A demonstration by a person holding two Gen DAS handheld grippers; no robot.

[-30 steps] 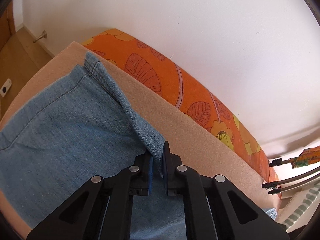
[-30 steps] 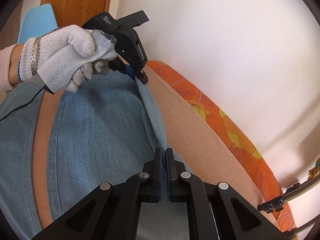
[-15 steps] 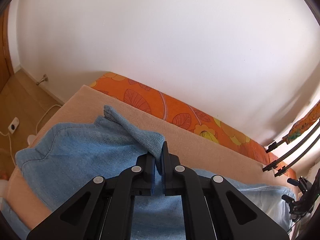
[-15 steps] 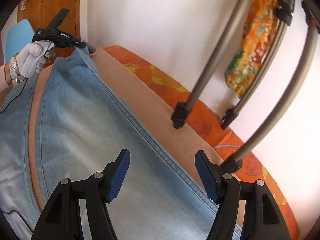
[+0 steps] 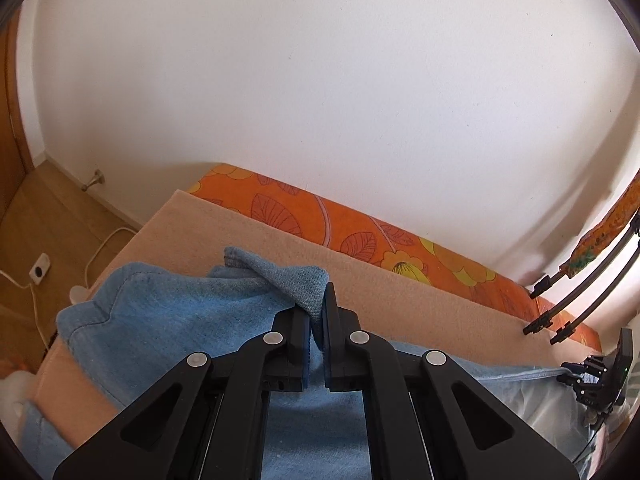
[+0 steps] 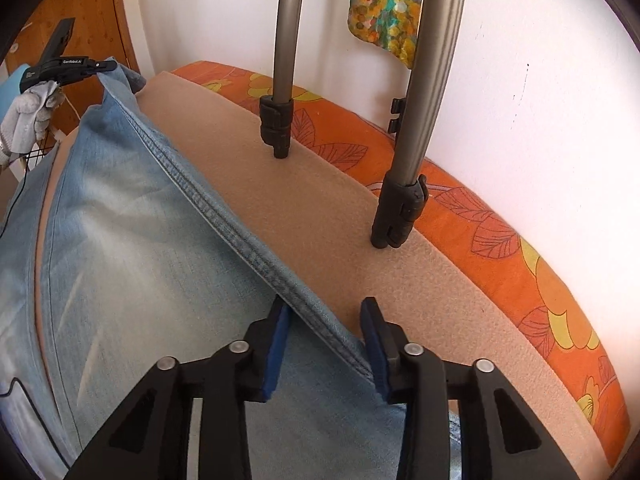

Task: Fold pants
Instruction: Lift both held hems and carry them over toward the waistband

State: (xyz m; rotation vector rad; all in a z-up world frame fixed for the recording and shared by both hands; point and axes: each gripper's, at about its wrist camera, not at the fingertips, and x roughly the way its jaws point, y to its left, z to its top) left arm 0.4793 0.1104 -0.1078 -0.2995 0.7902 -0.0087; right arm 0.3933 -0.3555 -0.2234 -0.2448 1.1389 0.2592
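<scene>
Light blue denim pants [image 5: 180, 312] lie on a beige blanket [image 5: 400, 300]. My left gripper [image 5: 318, 304] is shut on a corner of the leg end and holds it lifted off the blanket. From the right wrist view the left gripper [image 6: 108, 66] shows far off, in a gloved hand [image 6: 28, 116]. My right gripper [image 6: 324, 306] straddles the thick side seam [image 6: 240, 236] of the pants [image 6: 140, 260]. Its jaws are closing, with the seam between the blue pads and a gap still showing. The right gripper [image 5: 600, 372] also appears at the right edge of the left wrist view.
The blanket covers an orange floral mattress [image 6: 500, 220] against a white wall. Two grey metal legs [image 6: 404, 160] with black clamps stand on the blanket just beyond the seam. A patterned cloth [image 6: 384, 8] hangs above. At the far end, a wooden floor with a socket and cable [image 5: 40, 276].
My right gripper let go, opened wide, slid along the pants edge away from the left gripper and now narrows around the seam. The left gripper raised its corner higher.
</scene>
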